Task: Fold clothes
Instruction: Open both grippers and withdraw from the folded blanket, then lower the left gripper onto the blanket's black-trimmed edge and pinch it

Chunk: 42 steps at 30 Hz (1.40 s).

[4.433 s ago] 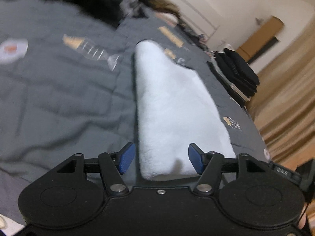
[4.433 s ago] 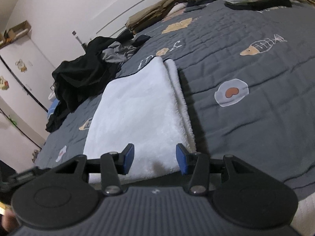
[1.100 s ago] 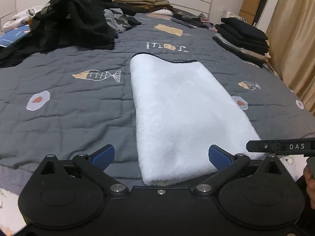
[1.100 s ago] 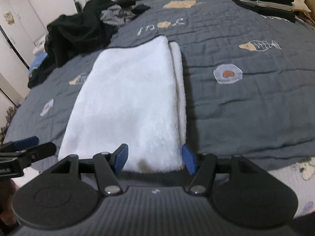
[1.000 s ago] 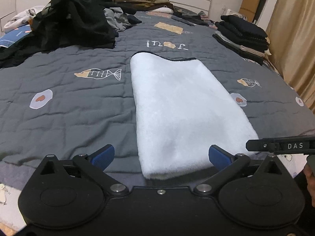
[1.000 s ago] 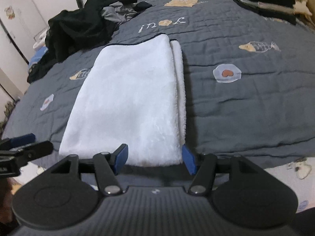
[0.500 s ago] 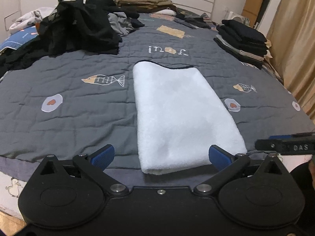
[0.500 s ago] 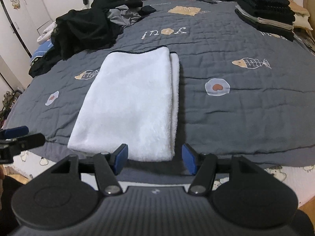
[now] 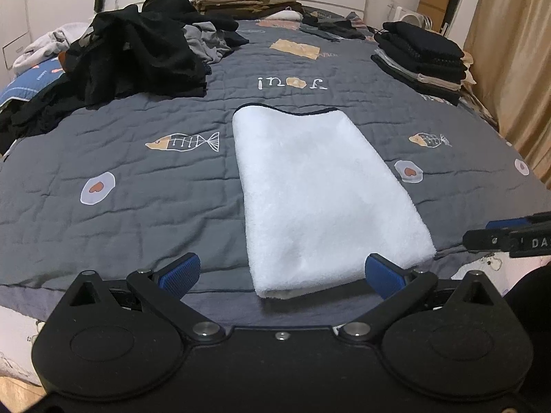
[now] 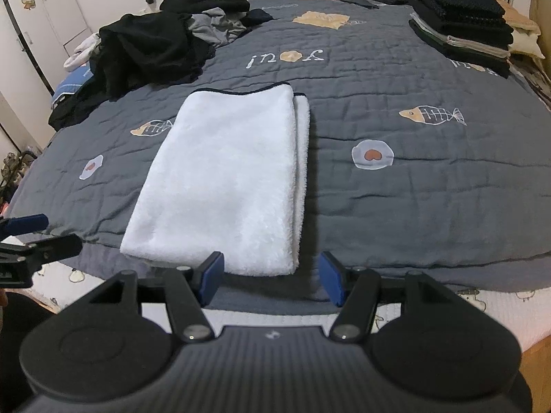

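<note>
A white fluffy towel [image 9: 320, 192] lies folded flat on the grey quilt [image 9: 144, 186], its near end by the bed's front edge. In the right wrist view the same white towel [image 10: 227, 179] shows a second layer peeking out along its right side. My left gripper [image 9: 280, 275] hangs above and short of the near end, jaws wide open, nothing between them. My right gripper [image 10: 272, 278] is also open and empty, just short of the towel's near right corner. Each gripper's fingers show at the edge of the other's view.
A heap of dark unfolded clothes [image 9: 137, 55] lies at the back left. A stack of folded dark clothes [image 9: 423, 58] sits at the back right, and tan folded items [image 9: 241, 0] by the headboard. The bed's front edge [image 10: 447, 296] runs just beyond the fingertips.
Both grippers have pulled up and back from the towel, so more of the bed shows. The towel stays flat where it lay. Neither gripper's opening has changed over the last second.
</note>
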Available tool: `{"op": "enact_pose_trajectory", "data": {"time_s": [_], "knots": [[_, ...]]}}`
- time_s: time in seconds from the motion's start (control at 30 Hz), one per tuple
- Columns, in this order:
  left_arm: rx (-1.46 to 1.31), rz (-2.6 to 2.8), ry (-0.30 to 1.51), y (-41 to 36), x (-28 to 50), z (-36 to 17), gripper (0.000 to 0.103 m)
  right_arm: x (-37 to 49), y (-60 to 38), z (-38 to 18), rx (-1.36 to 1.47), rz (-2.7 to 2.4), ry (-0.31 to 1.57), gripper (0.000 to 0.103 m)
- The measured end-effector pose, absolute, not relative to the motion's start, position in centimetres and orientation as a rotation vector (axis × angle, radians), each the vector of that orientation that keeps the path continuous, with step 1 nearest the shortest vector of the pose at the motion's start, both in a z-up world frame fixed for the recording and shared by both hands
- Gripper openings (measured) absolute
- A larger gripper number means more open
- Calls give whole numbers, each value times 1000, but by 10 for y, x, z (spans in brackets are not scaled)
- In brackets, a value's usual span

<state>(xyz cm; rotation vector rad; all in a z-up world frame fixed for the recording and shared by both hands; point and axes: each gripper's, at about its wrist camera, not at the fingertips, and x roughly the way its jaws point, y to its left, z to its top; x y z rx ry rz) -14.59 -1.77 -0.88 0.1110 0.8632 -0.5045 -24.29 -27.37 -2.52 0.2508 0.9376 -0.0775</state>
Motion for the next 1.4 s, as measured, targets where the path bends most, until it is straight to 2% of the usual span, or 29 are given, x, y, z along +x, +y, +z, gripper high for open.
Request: {"op": "enact_pose_trajectory", "data": {"time_s": [0.57,0.87,1.4], "knots": [[94,-515,848,-5,-135,-8,103,-231,-273,-33,293,-45,936,60],[-14,-551,828,15,-118,-9,103,-221,-282,-40,327,-7,924,60],[-136,-632,838,23,-50,-25,103,-204,-317,-67,482,33,937,60]]}}
